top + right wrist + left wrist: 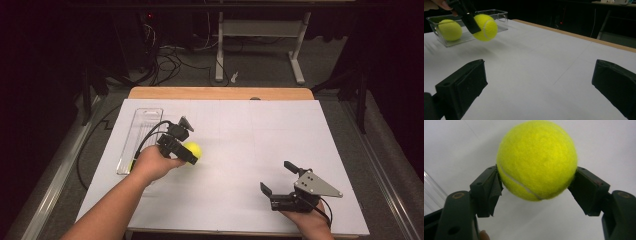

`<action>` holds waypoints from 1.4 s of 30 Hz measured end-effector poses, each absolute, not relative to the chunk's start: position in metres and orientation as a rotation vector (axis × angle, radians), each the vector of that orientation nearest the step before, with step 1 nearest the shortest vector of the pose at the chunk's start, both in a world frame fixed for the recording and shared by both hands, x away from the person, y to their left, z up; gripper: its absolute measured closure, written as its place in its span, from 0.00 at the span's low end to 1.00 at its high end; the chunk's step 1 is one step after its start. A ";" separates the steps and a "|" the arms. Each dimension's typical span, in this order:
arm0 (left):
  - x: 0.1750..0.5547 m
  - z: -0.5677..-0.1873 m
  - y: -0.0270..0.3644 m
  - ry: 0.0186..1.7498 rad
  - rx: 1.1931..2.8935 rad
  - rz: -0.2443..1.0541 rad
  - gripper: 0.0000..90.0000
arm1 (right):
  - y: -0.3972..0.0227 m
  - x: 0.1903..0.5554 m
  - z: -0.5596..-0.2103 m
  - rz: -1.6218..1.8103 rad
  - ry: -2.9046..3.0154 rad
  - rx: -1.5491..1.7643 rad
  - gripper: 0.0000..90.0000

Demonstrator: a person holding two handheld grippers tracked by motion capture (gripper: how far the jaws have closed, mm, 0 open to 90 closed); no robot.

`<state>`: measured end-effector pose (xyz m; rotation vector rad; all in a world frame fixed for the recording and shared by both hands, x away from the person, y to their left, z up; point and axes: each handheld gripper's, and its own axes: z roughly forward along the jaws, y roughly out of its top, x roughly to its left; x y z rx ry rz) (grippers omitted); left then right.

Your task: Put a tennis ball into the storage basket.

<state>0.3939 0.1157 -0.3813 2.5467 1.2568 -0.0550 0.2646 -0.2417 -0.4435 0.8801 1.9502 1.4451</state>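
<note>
— What does the high view show at left of centre?

— The left tool [192, 152], gripped by a person's hand, is clenched on a yellow tennis ball [193, 149] above the white bench [240, 150]. In the left gripper view the two black pads press the ball's [537, 160] flanks in the upper middle of the frame, its pale seam running down toward the lower right, with the bench surface showing behind it.

— Is it clear of the surface?

— In the right gripper view the held ball [486, 27] hangs at upper left with a soft shadow on the bench below it, so it sits off the surface.

— And the container?

— A clear plastic tray [142, 125] lies at the left of the sheet in the high view, just beyond the hand. In the right gripper view a second tennis ball [450, 30] rests inside the tray [499, 13], at far upper left, just beside the held one.

— The other tool?

— The right tool [278, 176] rests at lower right of the high view, released, its jaws wide apart with nothing between them, well apart from the ball.
</note>
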 end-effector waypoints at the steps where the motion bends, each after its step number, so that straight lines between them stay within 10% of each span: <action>1: 0.392 -0.382 0.115 1.254 2.555 -0.052 0.32 | -0.242 0.265 -0.443 1.445 1.951 0.879 0.00; 42: 0.378 -0.376 0.123 1.287 2.702 -0.304 0.32 | -0.241 0.264 -0.443 1.445 1.959 0.868 0.00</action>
